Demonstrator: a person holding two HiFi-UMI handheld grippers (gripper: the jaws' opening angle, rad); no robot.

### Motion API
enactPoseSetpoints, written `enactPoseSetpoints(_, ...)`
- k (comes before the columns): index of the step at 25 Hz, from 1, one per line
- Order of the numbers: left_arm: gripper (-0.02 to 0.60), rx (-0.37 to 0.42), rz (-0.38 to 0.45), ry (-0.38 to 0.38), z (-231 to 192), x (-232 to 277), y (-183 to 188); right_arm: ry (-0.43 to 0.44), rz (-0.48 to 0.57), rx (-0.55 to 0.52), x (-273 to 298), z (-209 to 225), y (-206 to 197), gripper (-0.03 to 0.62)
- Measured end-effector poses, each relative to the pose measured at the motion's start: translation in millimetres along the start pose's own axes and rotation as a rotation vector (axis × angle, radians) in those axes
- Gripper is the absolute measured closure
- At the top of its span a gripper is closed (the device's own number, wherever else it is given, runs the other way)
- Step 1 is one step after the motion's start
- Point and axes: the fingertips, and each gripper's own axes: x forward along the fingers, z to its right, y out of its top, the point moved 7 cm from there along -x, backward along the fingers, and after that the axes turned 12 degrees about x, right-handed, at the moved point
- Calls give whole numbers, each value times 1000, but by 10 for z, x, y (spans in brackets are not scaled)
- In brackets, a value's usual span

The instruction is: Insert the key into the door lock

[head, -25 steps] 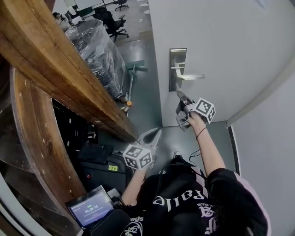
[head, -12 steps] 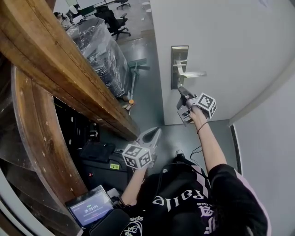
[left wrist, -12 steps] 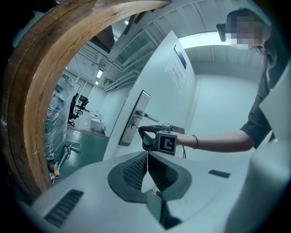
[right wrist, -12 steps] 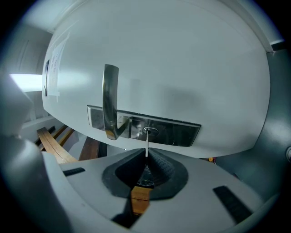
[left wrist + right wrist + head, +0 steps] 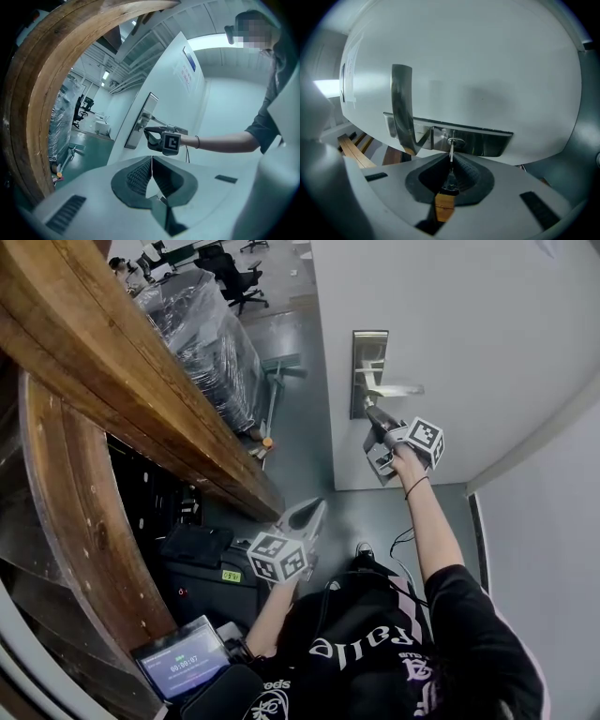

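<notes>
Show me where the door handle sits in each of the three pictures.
Head view: door handle upper centre-right, jutting rightward.
Left gripper view: door handle mid-picture, small, distant.
Right gripper view: door handle left of centre, large, upright.
Shared landmark: steel lock plate behind it.

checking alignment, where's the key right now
Right gripper view: the key sits pinched in the right gripper, tip at the lock cylinder on the metal plate, beside the door handle.

Head view: my head, steeply down.
Right gripper view: close, facing lock plate (image 5: pixel 487 143).
Left gripper view: far, same plate.
</notes>
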Motion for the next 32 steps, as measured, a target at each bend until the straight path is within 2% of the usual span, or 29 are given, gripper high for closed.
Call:
enactPoseSetpoints(6,575,-11,0,15,-22,10,2,-16,6,-52,71,-43,17,559)
enactPoseSetpoints(13,575,-28,-5,20,42,-72,-60,-94,-35,-280,-180,-91,-112,557)
enactPoseSetpoints(16,575,-37,-2,21,83,-148,-87,-136,-54,-375,-426,-102,-241,559)
enactPoseSetpoints(21,575,-63,-13,1,238,-304,-197,-131,-69,-450,-986,-203,-638,559)
enactPoseSetpoints(25,575,-92,-33,-11,379,-411,-354,-158,-81,-550,-1502,-246,-992,559)
enactPoseSetpoints(32,575,-104,-63,-62,804,-517,-494,-171,-66,-577,-2388,-349,-1441,559)
